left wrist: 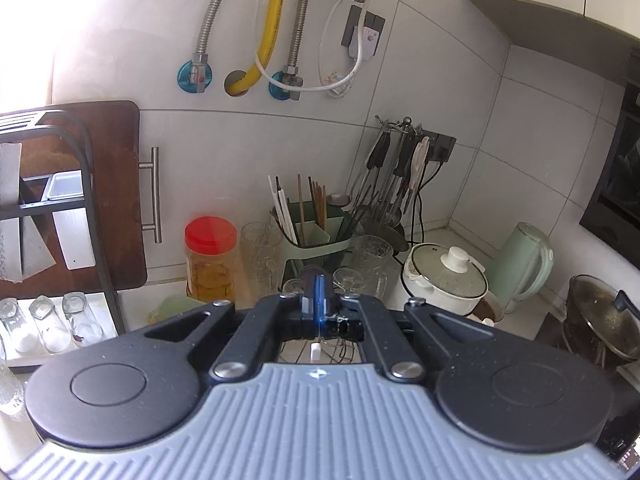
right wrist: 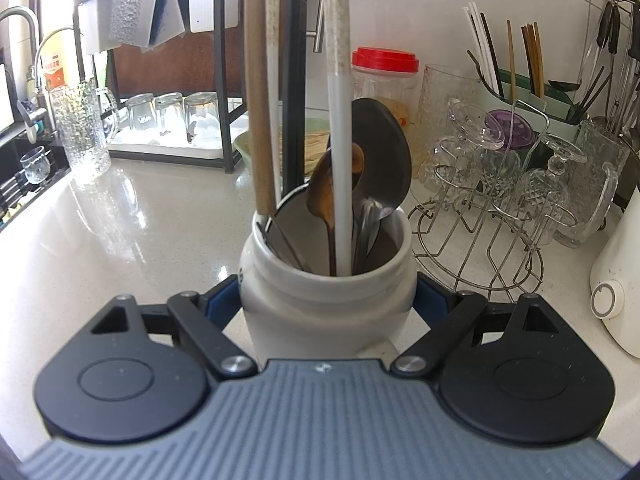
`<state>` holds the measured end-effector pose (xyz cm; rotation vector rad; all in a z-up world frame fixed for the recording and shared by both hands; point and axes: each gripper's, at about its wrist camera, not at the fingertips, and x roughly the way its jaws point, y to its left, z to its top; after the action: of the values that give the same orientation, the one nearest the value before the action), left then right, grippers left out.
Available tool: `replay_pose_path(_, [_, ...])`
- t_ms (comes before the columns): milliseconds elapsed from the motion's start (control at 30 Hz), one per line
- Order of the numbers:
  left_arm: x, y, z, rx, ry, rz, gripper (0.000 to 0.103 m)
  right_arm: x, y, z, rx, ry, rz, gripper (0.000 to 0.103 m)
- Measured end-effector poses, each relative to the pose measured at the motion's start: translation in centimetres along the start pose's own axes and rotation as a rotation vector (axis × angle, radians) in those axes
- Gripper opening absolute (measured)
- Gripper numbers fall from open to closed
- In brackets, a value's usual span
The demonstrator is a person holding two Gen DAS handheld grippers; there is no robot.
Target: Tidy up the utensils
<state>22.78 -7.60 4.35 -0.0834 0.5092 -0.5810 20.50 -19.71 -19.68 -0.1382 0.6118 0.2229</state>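
In the right wrist view my right gripper (right wrist: 326,304) is shut on a white ceramic jar (right wrist: 324,308) standing on the pale counter (right wrist: 140,220). The jar holds a wooden spoon (right wrist: 326,196), a dark metal ladle (right wrist: 380,156), a white handle (right wrist: 340,120), a wooden handle and black chopsticks. In the left wrist view my left gripper (left wrist: 318,296) is shut with nothing between its fingers, held above the counter and facing a green chopstick holder (left wrist: 316,228) and hanging utensils (left wrist: 392,176) in the corner.
A red-lidded jar (right wrist: 384,76), a wire rack of upturned glasses (right wrist: 492,184), and the green chopstick holder (right wrist: 524,92) stand right of the jar. A black dish rack with glasses (right wrist: 172,116) and a sink tap (right wrist: 24,20) are left. A white pot (left wrist: 444,276) and kettle (left wrist: 524,264) sit right.
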Motion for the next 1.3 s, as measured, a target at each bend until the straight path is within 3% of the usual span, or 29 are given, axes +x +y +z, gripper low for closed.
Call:
replay_pose_path(300, [0.3, 1.8, -0.7, -0.037, 0.012, 0.056, 0.0, 0.1, -0.1, 0.0, 0.0, -0.002, 0.004, 0.091])
replay_pose_path(833, [3.4, 15.3, -8.7, -0.324, 0.195, 0.313, 0.002, 0.2, 0.0, 0.2, 0.0, 0.016, -0.003, 0.091])
replay_pose_path(967, [5.1, 19.3, -11.3, -0.424, 0.243, 0.354, 0.018, 0.3, 0.0, 0.5, 0.004, 0.033, -0.011, 0.091])
replay_pose_path(1300, [12.2, 25.1, -14.0, -0.576, 0.334, 0.44, 0.037, 0.6, 0.3, 1.2, 0.023, 0.08, -0.037, 0.091])
